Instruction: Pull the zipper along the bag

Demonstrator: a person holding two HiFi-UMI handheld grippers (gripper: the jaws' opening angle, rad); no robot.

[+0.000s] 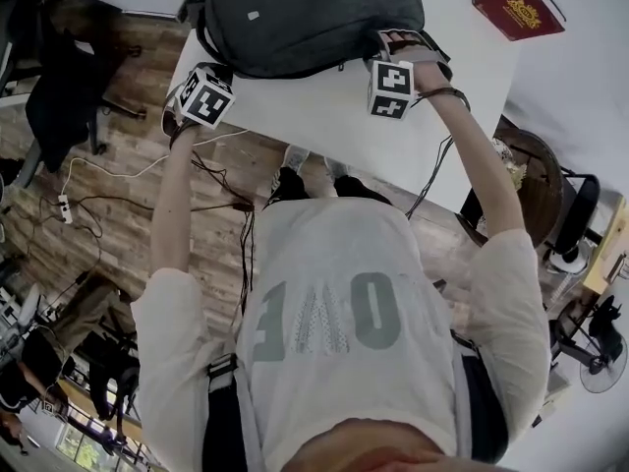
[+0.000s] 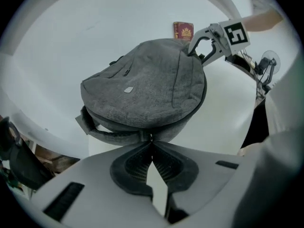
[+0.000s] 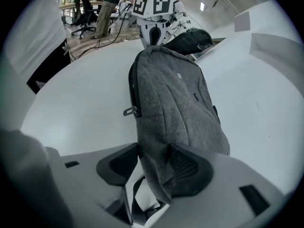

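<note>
A grey backpack (image 1: 305, 18) lies flat on the white table (image 1: 324, 116). My left gripper (image 2: 151, 144) is shut, its tips right at the bag's near edge by the carry strap (image 2: 114, 136); I cannot make out anything thin pinched there. At the opposite end, my right gripper (image 3: 154, 163) has its pads (image 3: 183, 167) pressed on a fold of the bag's (image 3: 175, 94) fabric. A metal zipper pull (image 3: 130, 111) sticks out on the bag's side seam, clear of both grippers. Each gripper shows in the other's view: the right gripper (image 2: 199, 51) and the left gripper (image 3: 152, 39).
A red book (image 1: 518, 6) lies at the table's far right corner, also seen as the red book (image 2: 183, 31) behind the bag. The table's near edge runs just under both hands. Wooden floor with cables (image 1: 147, 170) and office chairs lies to the left.
</note>
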